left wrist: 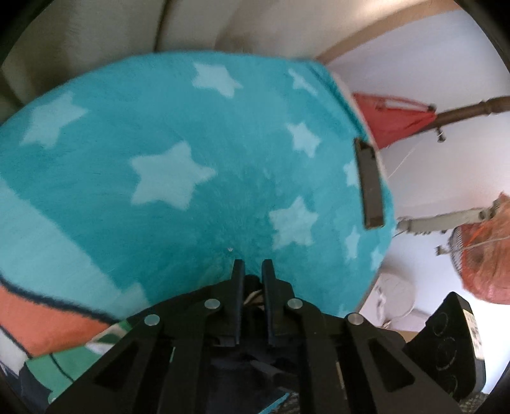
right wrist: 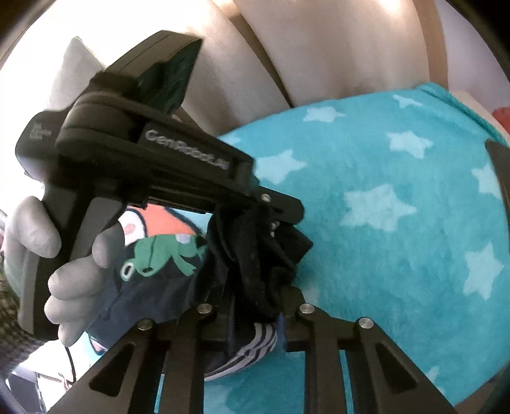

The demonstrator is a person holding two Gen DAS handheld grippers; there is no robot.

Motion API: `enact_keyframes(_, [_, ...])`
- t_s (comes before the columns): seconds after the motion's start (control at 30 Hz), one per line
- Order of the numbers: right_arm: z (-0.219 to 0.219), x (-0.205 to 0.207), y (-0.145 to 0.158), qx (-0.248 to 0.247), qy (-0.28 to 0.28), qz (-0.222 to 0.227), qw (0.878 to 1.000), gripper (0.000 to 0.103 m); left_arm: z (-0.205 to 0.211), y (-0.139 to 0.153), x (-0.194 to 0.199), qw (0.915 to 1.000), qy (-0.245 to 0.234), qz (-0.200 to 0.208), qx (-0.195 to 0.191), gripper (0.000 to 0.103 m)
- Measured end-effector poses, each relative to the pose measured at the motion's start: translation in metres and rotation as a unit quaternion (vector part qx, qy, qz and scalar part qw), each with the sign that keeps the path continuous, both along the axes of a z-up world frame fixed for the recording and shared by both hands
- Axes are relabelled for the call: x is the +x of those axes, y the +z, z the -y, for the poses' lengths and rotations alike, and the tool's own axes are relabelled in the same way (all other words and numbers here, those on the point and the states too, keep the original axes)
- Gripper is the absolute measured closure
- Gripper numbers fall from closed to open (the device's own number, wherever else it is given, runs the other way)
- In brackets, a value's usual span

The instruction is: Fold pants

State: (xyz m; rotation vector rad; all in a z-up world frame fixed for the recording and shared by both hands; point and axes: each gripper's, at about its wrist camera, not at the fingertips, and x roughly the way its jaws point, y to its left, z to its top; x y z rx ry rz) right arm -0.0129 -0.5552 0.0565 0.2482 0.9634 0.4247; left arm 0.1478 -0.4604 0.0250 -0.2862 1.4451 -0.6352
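The pants (right wrist: 264,254) are dark navy with white side stripes, bunched up between both grippers above a turquoise star blanket (right wrist: 382,203). In the right wrist view my right gripper (right wrist: 255,305) is shut on a fold of the dark fabric. The left gripper (right wrist: 274,210) comes in from the left, held by a grey-gloved hand (right wrist: 38,229), its jaws also pinching the same bunch. In the left wrist view the left gripper (left wrist: 253,270) has its fingers nearly together with a little dark fabric between and below them (left wrist: 248,360).
The star blanket (left wrist: 191,153) covers a beige sofa (left wrist: 127,25). A frog-print blanket part (right wrist: 159,251) lies under the left hand. A dark remote-like bar (left wrist: 369,184) lies at the blanket's right edge. Beyond are a red item (left wrist: 395,117), a fan (left wrist: 478,251) and a black device (left wrist: 452,334).
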Motion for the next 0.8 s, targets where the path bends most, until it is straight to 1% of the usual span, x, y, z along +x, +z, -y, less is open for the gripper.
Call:
enact_keyframes(0.1, [-0.007, -0.003, 0.015, -0.005, 0.015, 0.014, 1.000, 0.082, -0.019, 0.010, -0.008, 0.9995, 0.019, 0.011, -0.023, 0.093])
enact_keyframes(0.23, [-0.032, -0.007, 0.031, -0.019, 0.052, 0.028, 0.998, 0.082, -0.059, 0.020, -0.024, 0.9961, 0.067, 0.026, -0.052, 0.093])
enact_keyframes(0.3, [-0.048, -0.009, 0.036, -0.026, 0.073, 0.033, 0.996, 0.082, -0.078, 0.020, -0.033, 0.9938, 0.089, 0.030, -0.060, 0.093])
enact_keyframes(0.4, [-0.075, -0.011, 0.033, -0.034, 0.110, 0.031, 0.993, 0.081, -0.110, 0.014, -0.048, 0.9891, 0.126, 0.029, -0.069, 0.093])
enact_keyframes(0.5, [-0.106, -0.014, 0.026, -0.042, 0.148, 0.022, 0.988, 0.080, -0.148, 0.006, -0.065, 0.9813, 0.178, 0.018, -0.070, 0.090])
enact_keyframes(0.53, [-0.115, -0.015, 0.023, -0.046, 0.162, 0.019, 0.986, 0.080, -0.154, 0.005, -0.070, 0.9799, 0.187, 0.017, -0.069, 0.086])
enact_keyframes(0.57, [-0.126, -0.016, 0.019, -0.054, 0.175, 0.015, 0.983, 0.079, -0.167, 0.006, -0.077, 0.9775, 0.200, 0.020, -0.064, 0.079])
enact_keyframes(0.63, [-0.143, -0.019, 0.011, -0.060, 0.200, 0.006, 0.978, 0.078, -0.190, 0.013, -0.090, 0.9732, 0.221, 0.032, -0.055, 0.070])
enact_keyframes(0.73, [-0.170, -0.024, -0.007, -0.059, 0.236, -0.028, 0.970, 0.067, -0.215, 0.023, -0.108, 0.9675, 0.244, 0.049, -0.043, 0.066])
enact_keyframes(0.8, [-0.176, -0.027, -0.010, -0.050, 0.242, -0.041, 0.968, 0.065, -0.230, 0.030, -0.122, 0.9633, 0.260, 0.062, -0.028, 0.065])
